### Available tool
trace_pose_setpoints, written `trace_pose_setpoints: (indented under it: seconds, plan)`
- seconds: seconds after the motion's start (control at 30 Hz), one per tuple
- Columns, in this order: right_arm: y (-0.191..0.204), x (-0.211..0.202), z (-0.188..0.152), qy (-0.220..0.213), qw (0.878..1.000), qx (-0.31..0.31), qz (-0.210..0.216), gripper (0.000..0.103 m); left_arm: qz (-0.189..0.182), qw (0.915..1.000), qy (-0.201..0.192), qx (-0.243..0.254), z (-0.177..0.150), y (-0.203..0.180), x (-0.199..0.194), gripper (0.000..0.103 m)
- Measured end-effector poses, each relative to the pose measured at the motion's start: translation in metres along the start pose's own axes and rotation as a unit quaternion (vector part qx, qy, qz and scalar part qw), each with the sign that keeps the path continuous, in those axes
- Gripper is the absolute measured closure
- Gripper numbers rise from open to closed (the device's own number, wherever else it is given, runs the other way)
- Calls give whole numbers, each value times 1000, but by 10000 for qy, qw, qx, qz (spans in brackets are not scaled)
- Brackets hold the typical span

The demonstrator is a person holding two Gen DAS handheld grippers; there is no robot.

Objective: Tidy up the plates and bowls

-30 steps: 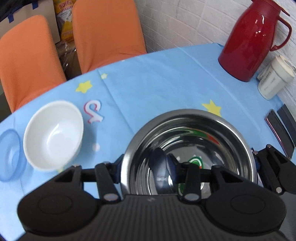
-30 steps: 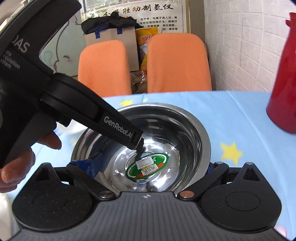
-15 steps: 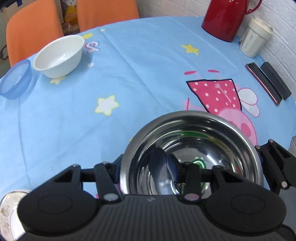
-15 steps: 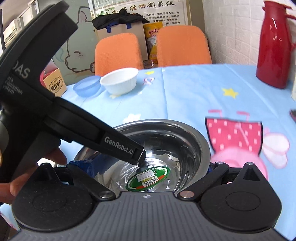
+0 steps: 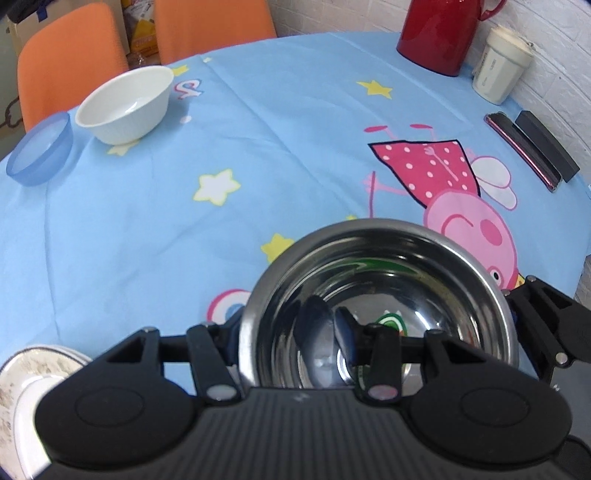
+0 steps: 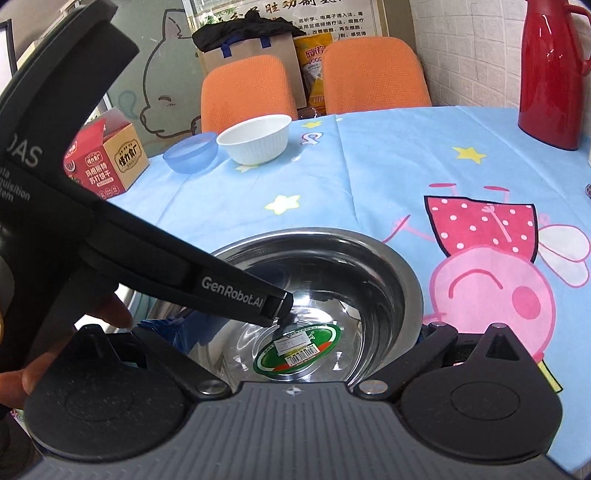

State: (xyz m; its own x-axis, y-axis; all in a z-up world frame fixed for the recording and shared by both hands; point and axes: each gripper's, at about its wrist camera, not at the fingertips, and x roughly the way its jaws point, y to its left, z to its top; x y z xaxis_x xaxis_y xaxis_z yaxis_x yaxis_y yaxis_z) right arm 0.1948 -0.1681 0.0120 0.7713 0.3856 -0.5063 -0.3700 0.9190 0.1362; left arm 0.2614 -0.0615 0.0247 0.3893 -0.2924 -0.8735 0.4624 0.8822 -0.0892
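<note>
A steel bowl [image 5: 424,295] [image 6: 369,277] with a green label inside sits low over the blue tablecloth. My left gripper [image 5: 288,328] straddles its left rim, one blue pad outside and one inside. Its jaws are opening, and a thin gap shows between the inner pad and the wall. The left gripper's inner finger [image 6: 273,302] reaches into the bowl in the right wrist view. My right gripper [image 6: 295,328] [image 5: 535,321] clamps the bowl's right side, a finger on either flank. A white bowl [image 5: 125,107] [image 6: 255,138] and a blue bowl [image 5: 40,151] [image 6: 192,151] stand far left.
A patterned dish [image 5: 33,373] lies at the near left. A red thermos [image 5: 439,33], a white cup [image 5: 498,70] and two dark bars [image 5: 546,147] line the wall side. A cardboard box [image 6: 107,158] and orange chairs [image 6: 373,74] stand beyond the table. A hand [image 6: 14,380] holds the left gripper.
Both grippers carried the steel bowl toward the near side of the table and lower; the white and blue bowls now lie farther off. The left inner pad has come slightly off the wall.
</note>
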Motion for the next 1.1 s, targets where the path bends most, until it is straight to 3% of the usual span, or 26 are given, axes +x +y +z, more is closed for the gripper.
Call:
trace_pose_setpoints:
  seconds: [0.07,0.3,0.53,0.7,1.1]
  plan:
    - [-2,0,-2,46,10000,14,55,16,-51,9999,-152,39,0,1,-4,23]
    - [-13,-30,-2,-135,9998,123,-64,15,111,9977,-668,-7,-2,19,-45,23]
    - [-25,-64,14,-628,9975,284,-163,15,388,9930,-1044,-390,-3,59,-77,23]
    - [-23,-60,42,-707,9971,211,190,15,671,9896,-1102,-629,-4,85,-86,23]
    - [13,-21,110,-721,9952,-568,334,15,824,9858,-1223,-800,2,123,-95,21]
